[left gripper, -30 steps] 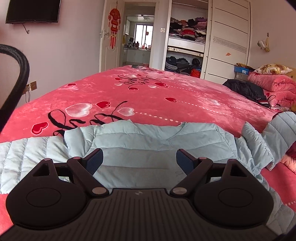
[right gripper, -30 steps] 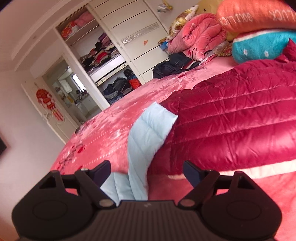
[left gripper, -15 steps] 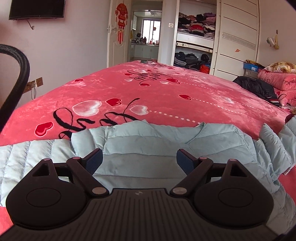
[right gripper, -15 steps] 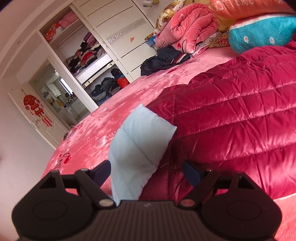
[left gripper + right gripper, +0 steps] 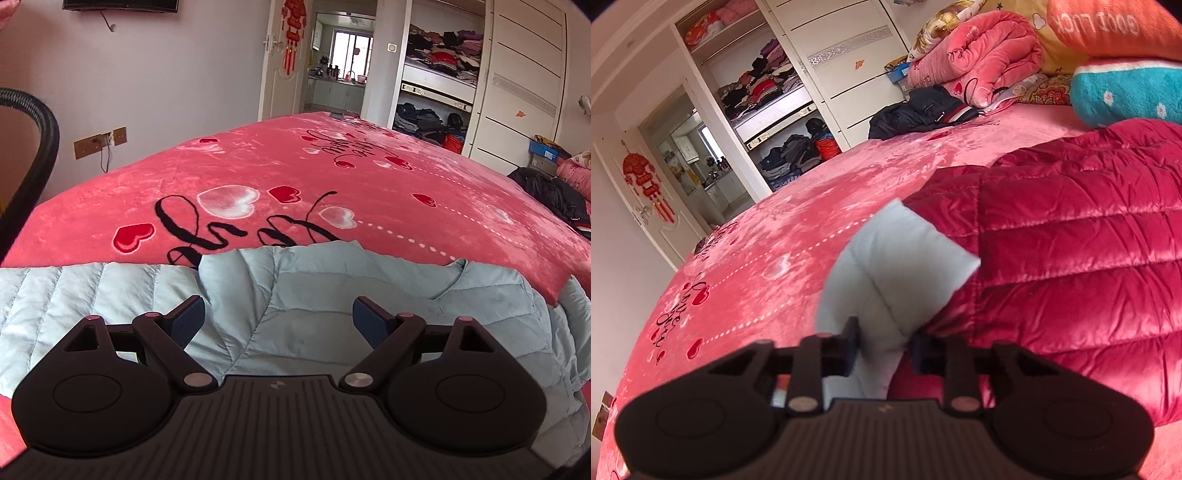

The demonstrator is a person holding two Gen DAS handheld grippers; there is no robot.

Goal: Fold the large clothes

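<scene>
Right gripper [image 5: 882, 345] jaws just closed, pinching blue jacket sleeve [image 5: 894, 266]; left gripper [image 5: 279, 319] spread.

Blue jacket [image 5: 332, 295]: quilted cloth, matt, puffy, stitched in bands. Red jacket [image 5: 1071, 258]: quilted cloth, glossy sheen. Bed cover [image 5: 295, 177]: plush velvety cloth, soft shine. Left tongs [image 5: 279, 317], right tongs [image 5: 882, 349]: matt black plastic, ribbed body, small metal pivot pins.

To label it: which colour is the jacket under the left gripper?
Pale blue jacket, clearest in the left wrist view.
</scene>
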